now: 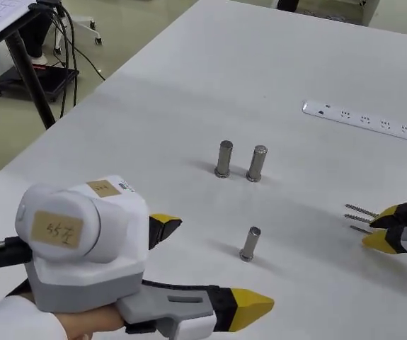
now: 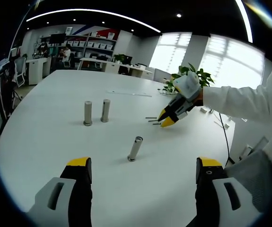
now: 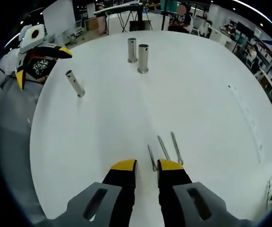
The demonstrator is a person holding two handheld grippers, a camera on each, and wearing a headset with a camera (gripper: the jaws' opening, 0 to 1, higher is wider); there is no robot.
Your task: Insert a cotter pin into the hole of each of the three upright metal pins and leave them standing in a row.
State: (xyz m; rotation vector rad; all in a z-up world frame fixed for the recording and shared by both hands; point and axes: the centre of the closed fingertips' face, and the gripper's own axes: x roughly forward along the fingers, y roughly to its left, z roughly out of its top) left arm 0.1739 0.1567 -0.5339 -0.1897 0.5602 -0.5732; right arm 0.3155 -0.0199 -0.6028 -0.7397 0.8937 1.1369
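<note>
Left hand-held gripper (image 1: 221, 263), handwritten label (image 1: 56, 229) illegible, gapes wide; right hand-held gripper (image 3: 147, 166) slightly apart beside cotter pins (image 3: 164, 147).

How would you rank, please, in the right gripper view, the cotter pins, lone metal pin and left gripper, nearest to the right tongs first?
1. cotter pins, just ahead.
2. lone metal pin, upper left.
3. left gripper, far left.
</note>
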